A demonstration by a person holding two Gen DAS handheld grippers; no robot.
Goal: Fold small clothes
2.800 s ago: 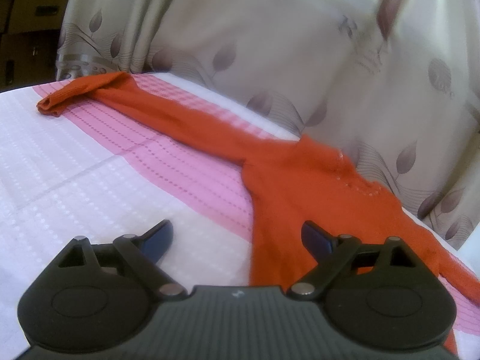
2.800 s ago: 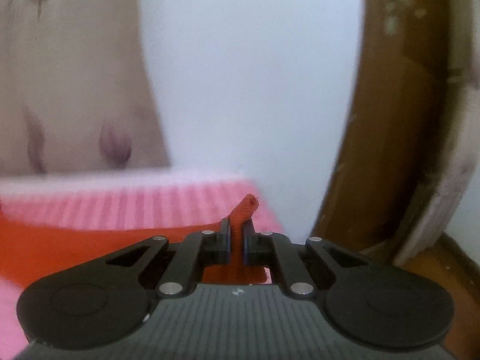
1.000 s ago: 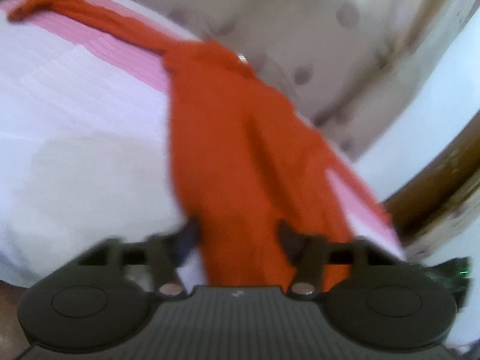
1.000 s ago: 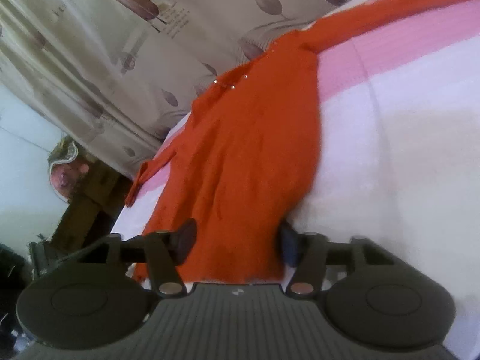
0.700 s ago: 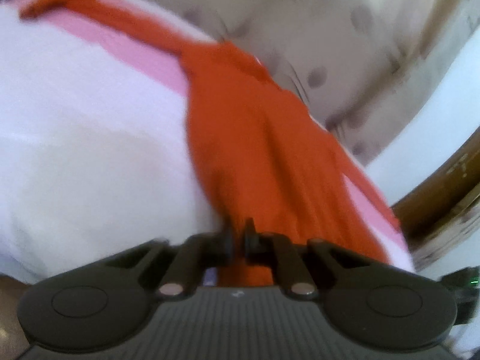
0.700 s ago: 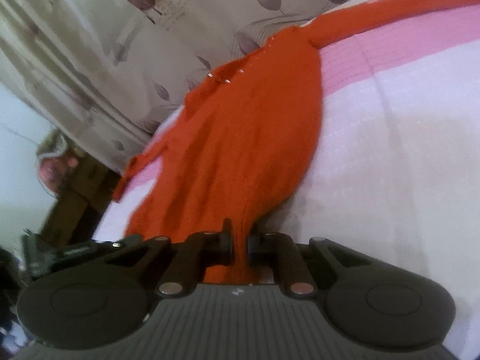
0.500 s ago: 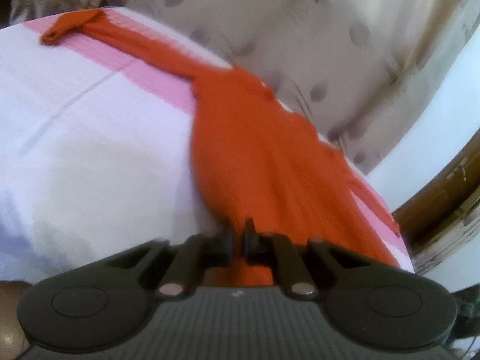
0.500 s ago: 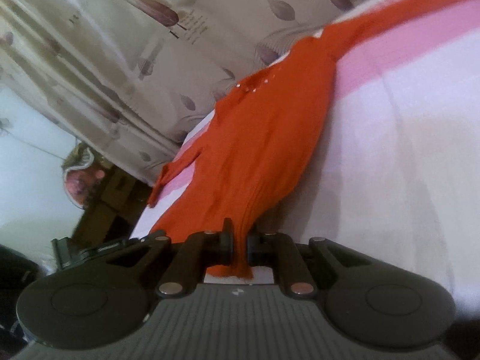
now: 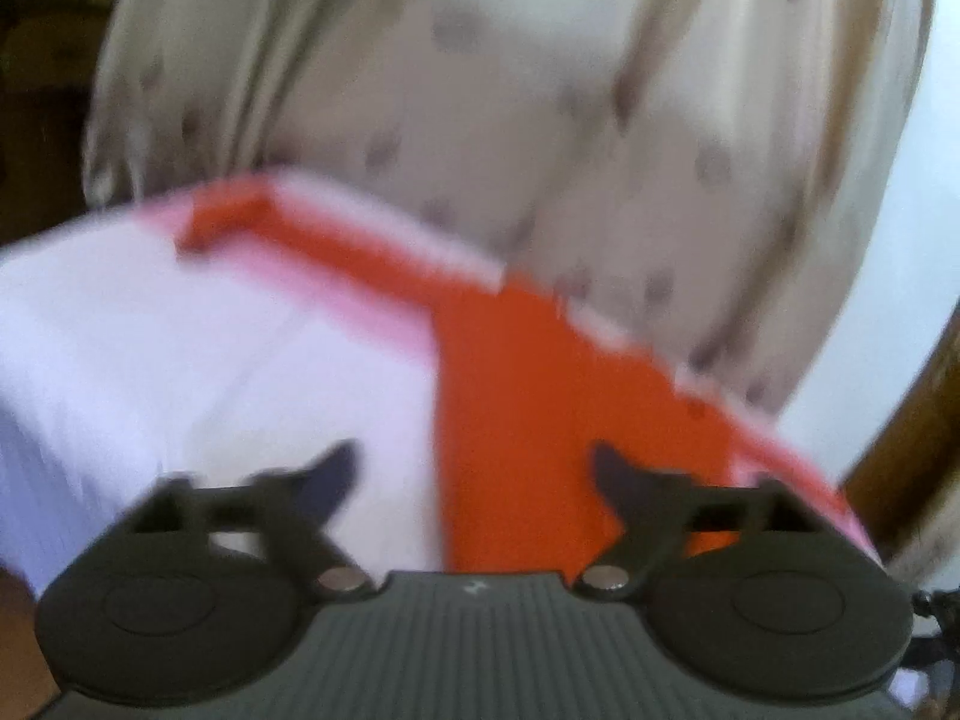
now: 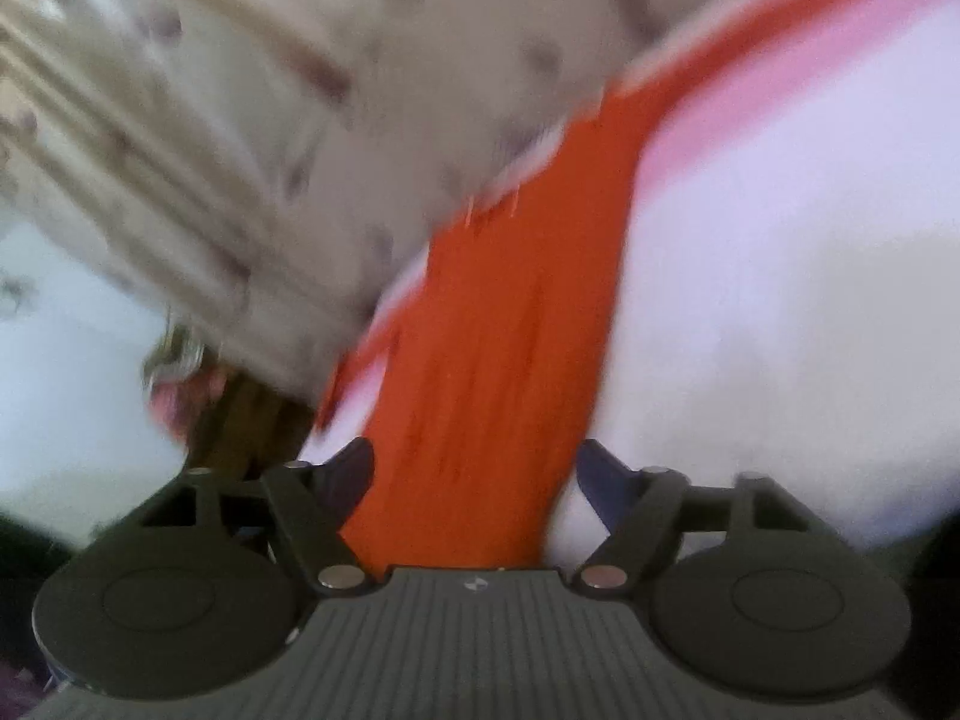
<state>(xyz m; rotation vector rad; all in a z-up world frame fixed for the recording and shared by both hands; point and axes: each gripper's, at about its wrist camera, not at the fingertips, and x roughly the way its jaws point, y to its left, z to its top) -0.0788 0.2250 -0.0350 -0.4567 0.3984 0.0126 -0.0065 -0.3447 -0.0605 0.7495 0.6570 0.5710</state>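
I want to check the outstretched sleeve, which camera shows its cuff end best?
The left wrist view: the orange top's long sleeve runs to its cuff. The right wrist view shows that sleeve cut off at the frame edge.

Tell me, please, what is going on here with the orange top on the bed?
A person is working on an orange top spread across a pink and white bed with a gripper in each hand. Both the left gripper and the right gripper are opening, with the top's lower edge lying between their fingers but not pinched. No fold shows yet; one sleeve lies stretched out.
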